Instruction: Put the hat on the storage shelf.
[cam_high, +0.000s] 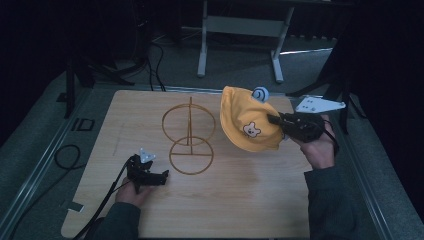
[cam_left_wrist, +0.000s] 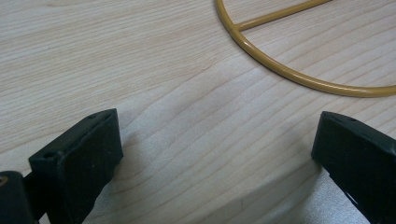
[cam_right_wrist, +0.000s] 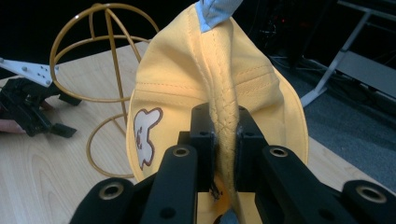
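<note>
A yellow child's cap with a bear patch and a blue ear hangs in the air over the right side of the table. My right gripper is shut on its quilted brim; in the right gripper view the jaws pinch the brim fold of the yellow cap. A gold wire hat stand rises at the table's middle, left of the cap. My left gripper rests open on the wood near the stand's base ring, with nothing between its fingers.
The wooden table is edged by a metal frame. Black cables lie on the floor to the left. A grey desk frame stands beyond the far edge. The left hand's gripper also shows in the right gripper view.
</note>
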